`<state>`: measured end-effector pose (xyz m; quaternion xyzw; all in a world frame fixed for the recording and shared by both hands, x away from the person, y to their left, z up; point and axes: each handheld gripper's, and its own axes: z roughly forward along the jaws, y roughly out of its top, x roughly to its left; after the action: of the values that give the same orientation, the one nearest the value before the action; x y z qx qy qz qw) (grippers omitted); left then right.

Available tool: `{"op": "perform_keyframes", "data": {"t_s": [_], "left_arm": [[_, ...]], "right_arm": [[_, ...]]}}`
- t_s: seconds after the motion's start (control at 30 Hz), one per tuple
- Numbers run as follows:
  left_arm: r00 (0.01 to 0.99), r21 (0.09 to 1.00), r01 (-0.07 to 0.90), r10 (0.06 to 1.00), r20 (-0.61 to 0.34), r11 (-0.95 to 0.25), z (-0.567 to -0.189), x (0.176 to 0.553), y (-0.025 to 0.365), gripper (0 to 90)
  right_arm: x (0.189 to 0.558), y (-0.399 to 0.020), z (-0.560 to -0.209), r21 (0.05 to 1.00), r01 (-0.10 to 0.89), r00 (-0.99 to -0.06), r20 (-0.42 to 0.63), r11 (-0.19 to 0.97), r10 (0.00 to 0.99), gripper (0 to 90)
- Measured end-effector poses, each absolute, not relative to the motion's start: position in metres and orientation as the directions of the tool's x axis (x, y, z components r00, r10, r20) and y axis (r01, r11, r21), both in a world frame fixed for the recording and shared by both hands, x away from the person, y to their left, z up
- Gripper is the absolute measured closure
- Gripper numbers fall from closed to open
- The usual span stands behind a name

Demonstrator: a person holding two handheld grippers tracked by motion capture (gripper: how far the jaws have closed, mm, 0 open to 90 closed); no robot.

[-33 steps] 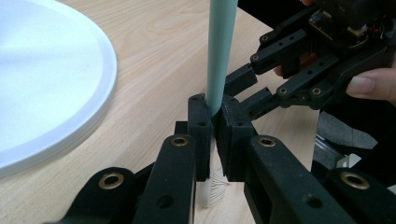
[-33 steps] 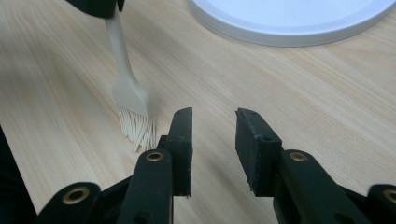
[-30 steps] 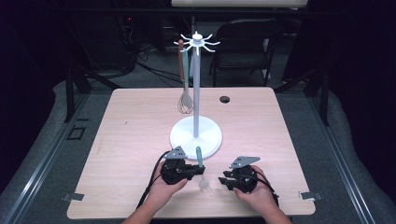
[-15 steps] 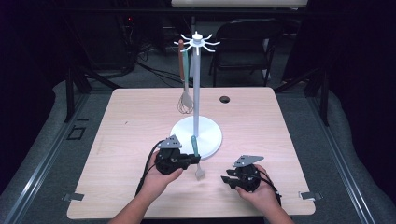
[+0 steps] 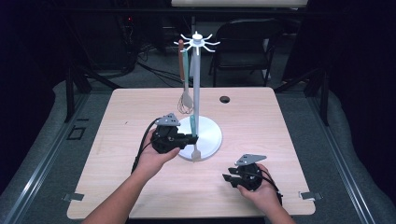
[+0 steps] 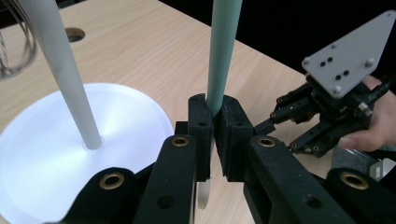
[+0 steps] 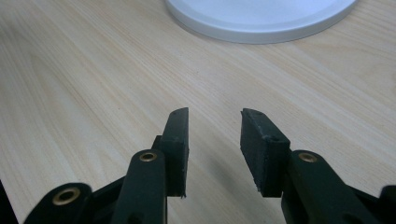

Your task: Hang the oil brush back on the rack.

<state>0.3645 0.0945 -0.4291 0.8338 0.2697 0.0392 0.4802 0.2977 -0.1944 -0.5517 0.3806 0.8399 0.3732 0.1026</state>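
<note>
A: Left tongs [image 6: 212, 140]?
B: Jaws clamped on a pale green utensil handle [image 6: 223, 51], which rises upright out of frame.

A: Left of them?
B: White stand base [image 6: 60, 154] on the wooden worktop [image 6: 154, 46], its pole [image 6: 63, 70] leaning; whisk wires [image 6: 14, 46] at the edge.

A: Right?
B: Other tongs [image 6: 275, 122], hand-held, grey plate on top.

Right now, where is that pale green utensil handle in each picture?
High view: green utensil handle at centre, beside the pole.
Left gripper view: top centre, clamped in the left gripper.
Right gripper view: not in it.
Shared landmark: the white stand base.
</note>
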Motion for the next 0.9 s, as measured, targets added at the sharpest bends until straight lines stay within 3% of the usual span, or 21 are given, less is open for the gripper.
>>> {"op": "perform_keyframes", "data": {"t_s": [0.43, 0.9], "left_arm": [[0.870, 0.831, 0.364, 0.471, -0.142, -0.421, -0.375, 0.379, 0.091, 85.0], [0.868, 0.851, 0.358, 0.473, -0.151, -0.385, -0.322, 0.405, 0.086, 85.0]], "right_arm": [[0.299, -0.195, -0.553, 0.706, 0.563, -0.688, 0.112, 0.430, 0.717, 62.3], [0.299, -0.195, -0.554, 0.704, 0.567, -0.685, 0.115, 0.427, 0.720, 62.3]]}}
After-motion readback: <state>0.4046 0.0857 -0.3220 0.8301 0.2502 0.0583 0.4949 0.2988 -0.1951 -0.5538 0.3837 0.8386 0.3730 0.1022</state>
